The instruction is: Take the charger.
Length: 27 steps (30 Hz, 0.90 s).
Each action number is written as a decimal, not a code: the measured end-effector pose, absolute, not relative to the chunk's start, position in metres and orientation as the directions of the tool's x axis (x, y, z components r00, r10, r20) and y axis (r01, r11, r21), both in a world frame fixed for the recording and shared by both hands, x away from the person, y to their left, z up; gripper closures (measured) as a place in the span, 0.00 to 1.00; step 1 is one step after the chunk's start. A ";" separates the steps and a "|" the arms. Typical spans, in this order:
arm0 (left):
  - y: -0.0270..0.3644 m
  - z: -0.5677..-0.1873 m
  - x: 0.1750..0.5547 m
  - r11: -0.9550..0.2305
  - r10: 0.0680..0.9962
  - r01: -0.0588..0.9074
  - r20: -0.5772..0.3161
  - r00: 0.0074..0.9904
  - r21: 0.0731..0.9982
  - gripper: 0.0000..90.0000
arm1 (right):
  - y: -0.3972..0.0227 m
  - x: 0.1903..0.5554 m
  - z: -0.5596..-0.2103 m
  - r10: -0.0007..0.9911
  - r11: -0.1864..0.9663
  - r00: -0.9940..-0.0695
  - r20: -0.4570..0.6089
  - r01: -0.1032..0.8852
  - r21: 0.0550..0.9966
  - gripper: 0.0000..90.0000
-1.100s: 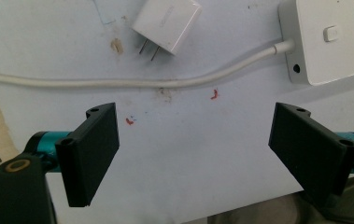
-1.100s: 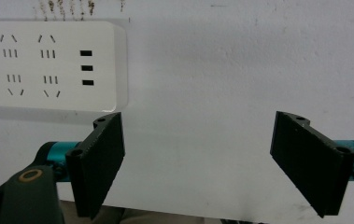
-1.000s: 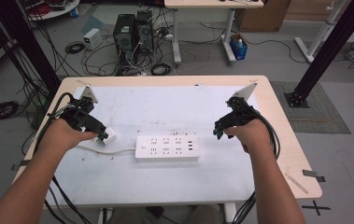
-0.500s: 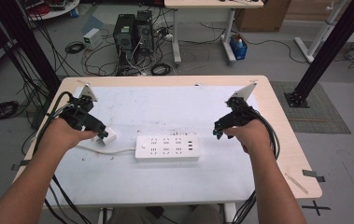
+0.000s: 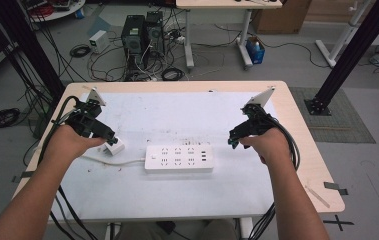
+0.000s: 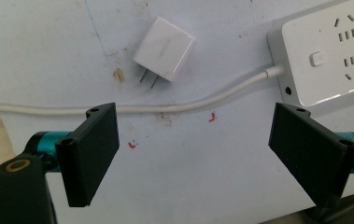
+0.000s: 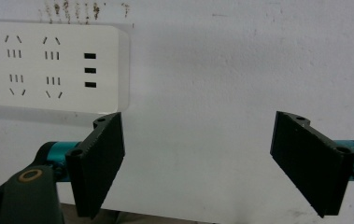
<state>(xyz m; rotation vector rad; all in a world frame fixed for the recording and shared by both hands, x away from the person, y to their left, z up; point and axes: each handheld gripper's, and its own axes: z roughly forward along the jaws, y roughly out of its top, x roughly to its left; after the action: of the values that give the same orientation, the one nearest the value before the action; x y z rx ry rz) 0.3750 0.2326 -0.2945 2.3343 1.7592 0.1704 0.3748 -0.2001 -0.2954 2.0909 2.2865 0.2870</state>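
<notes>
High view: a white tabletop [image 5: 177, 112] w/ a wood rim. A white power strip [image 5: 178, 158] lies flat near the middle, closer to the near edge. Its white cord [image 5: 122, 161] runs off to the left. A small white plug [image 5: 113, 147] sits just left of the strip, w/ the cord on its near side. The left tool [image 5: 108, 138] is right at the plug; can't tell from here if it touches. The left hand [image 5: 69, 143] holds that tool. The right tool [image 5: 233, 141] hangs just right of the strip, a bit apart from it. The right hand [image 5: 267, 143] holds it. On the floor past the far edge stand two dark PC boxes [image 5: 141, 31] w/ lots of wires.

Left tool view: the left tool [image 6: 195, 142] is wide open & holds nothing. The plug [image 6: 164, 48] lies flat on the tabletop, far from the jaws, w/ its two metal pins pointing at the tool. The cord [image 6: 179, 106] lies between the plug & the jaws. The strip's end [image 6: 326, 51] is at the far right, w/ a button on it.

Right tool view: the right tool [image 7: 198, 144] is wide open too, nothing in it. The strip [image 7: 48, 67] is at the far left, w/ three dark slots by its end. Bare white tabletop [image 7: 240, 65] lies between the jaws.
</notes>
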 end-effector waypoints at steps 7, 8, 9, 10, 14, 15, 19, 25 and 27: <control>0.233 -0.305 0.381 -0.327 0.939 0.911 -0.018 0.342 0.250 0.18 | -0.200 0.373 -0.296 0.989 0.090 -0.106 0.100 0.984 0.153 0.19; 0.233 -0.306 0.382 -0.340 0.935 0.906 -0.016 0.355 0.250 0.18 | -0.200 0.373 -0.297 0.989 0.091 -0.108 0.100 0.984 0.155 0.19; 0.234 -0.307 0.383 -0.350 0.931 0.902 -0.014 0.365 0.251 0.18 | -0.200 0.372 -0.296 0.989 0.091 -0.107 0.100 0.984 0.156 0.19; 0.234 -0.309 0.384 -0.353 0.929 0.899 -0.017 0.370 0.259 0.18 | -0.200 0.372 -0.296 0.989 0.092 -0.109 0.101 0.983 0.158 0.19; 0.237 -0.313 0.387 -0.402 0.907 0.875 -0.018 0.422 0.272 0.18 | -0.202 0.372 -0.296 0.988 0.092 -0.110 0.104 0.983 0.159 0.19; 0.237 -0.314 0.387 -0.416 0.900 0.869 -0.014 0.435 0.270 0.18 | -0.202 0.372 -0.296 0.988 0.096 -0.114 0.106 0.982 0.161 0.19; 0.238 -0.320 0.389 -0.472 0.869 0.836 -0.013 0.495 0.279 0.18 | -0.202 0.371 -0.296 0.987 0.103 -0.121 0.105 0.982 0.160 0.19; 0.239 -0.330 0.393 -0.508 0.849 0.818 -0.005 0.529 0.269 0.18 | -0.200 0.370 -0.296 0.985 0.124 -0.141 0.099 0.979 0.164 0.19; 0.241 -0.333 0.394 -0.518 0.840 0.809 -0.014 0.542 0.280 0.18 | -0.199 0.370 -0.296 0.985 0.127 -0.144 0.099 0.978 0.163 0.19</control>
<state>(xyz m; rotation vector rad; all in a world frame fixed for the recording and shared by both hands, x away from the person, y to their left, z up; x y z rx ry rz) 0.3936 0.2407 -0.3327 2.5285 1.3802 0.1796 0.3695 -0.1990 -0.2955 2.0328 2.3332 0.2934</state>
